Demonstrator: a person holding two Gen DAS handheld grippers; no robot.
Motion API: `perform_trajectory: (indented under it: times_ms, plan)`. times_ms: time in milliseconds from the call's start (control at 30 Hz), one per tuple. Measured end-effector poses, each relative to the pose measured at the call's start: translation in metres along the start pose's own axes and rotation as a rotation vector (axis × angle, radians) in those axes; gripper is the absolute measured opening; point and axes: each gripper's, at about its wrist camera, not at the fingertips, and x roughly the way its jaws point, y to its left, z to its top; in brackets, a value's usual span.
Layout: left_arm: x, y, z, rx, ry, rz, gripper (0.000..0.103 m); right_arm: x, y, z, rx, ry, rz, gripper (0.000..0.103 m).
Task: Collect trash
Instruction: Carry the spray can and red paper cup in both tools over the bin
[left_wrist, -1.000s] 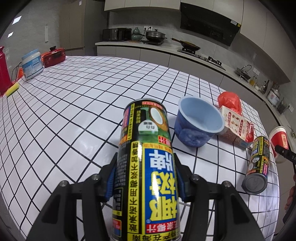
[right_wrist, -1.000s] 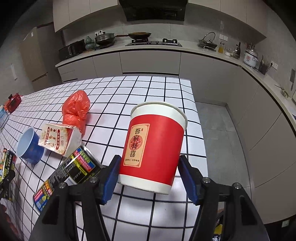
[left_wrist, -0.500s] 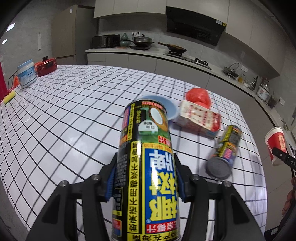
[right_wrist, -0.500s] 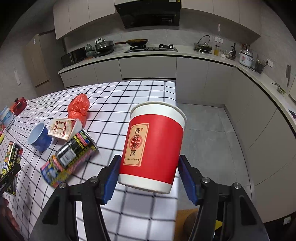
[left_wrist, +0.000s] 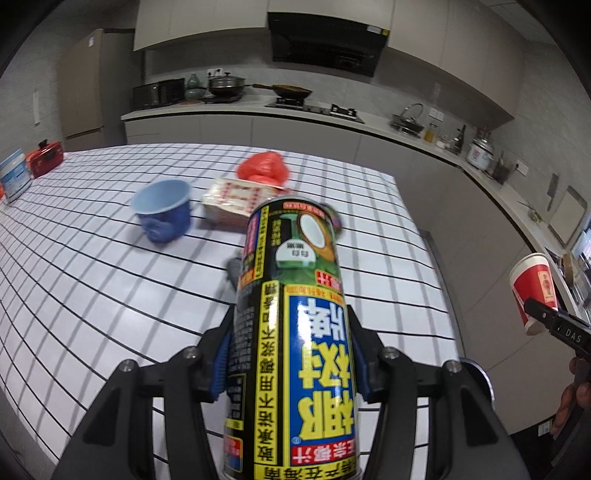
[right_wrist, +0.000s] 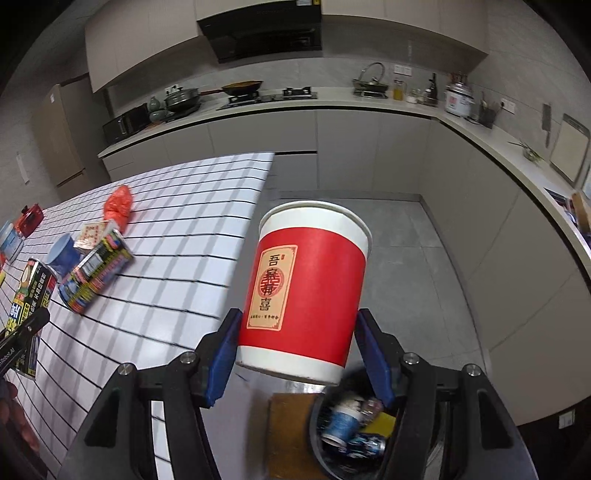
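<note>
A: What is held by the left gripper (left_wrist: 291, 354)?

B: A tall drink can (left_wrist: 291, 325) is clamped between its blue pads, filling the lower centre of the frame.

A: And the right gripper (right_wrist: 295, 350)?

B: A red paper cup (right_wrist: 306, 288) is gripped upright at centre frame; a trash bin (right_wrist: 354, 435) is seen at lower right, below it. A blue cup (right_wrist: 64, 253) and a second can (right_wrist: 96, 273) are left on the tiled table (right_wrist: 184, 258).
</note>
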Motion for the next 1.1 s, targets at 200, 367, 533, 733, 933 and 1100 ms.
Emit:
perform_trajectory:
  times_ms: [200, 367, 533, 733, 933, 1100]
  plan:
    - [0.001, -0.057, -0.013, 0.05, 0.015, -0.061, 0.054, -0.012, -0.054, -0.018, 0.024, 0.015, -0.038, 0.063]
    - [0.002, -0.097, -0.027, 0.088, 0.03, -0.103, 0.054, -0.017, -0.084, -0.035, 0.031, 0.031, -0.049, 0.063]
    - [0.003, -0.136, -0.041, 0.124, 0.046, -0.141, 0.054, -0.017, -0.109, -0.053, 0.032, 0.05, -0.056, 0.063]
    - [0.009, -0.172, -0.06, 0.145, 0.073, -0.167, 0.054, -0.015, -0.137, -0.07, 0.034, 0.071, -0.059, 0.063]
    - [0.018, -0.204, -0.081, 0.15, 0.105, -0.177, 0.054, -0.008, -0.165, -0.087, 0.028, 0.092, -0.049, 0.063]
    - [0.022, -0.228, -0.101, 0.16, 0.132, -0.187, 0.054, 0.005, -0.178, -0.102, 0.006, 0.121, -0.028, 0.063]
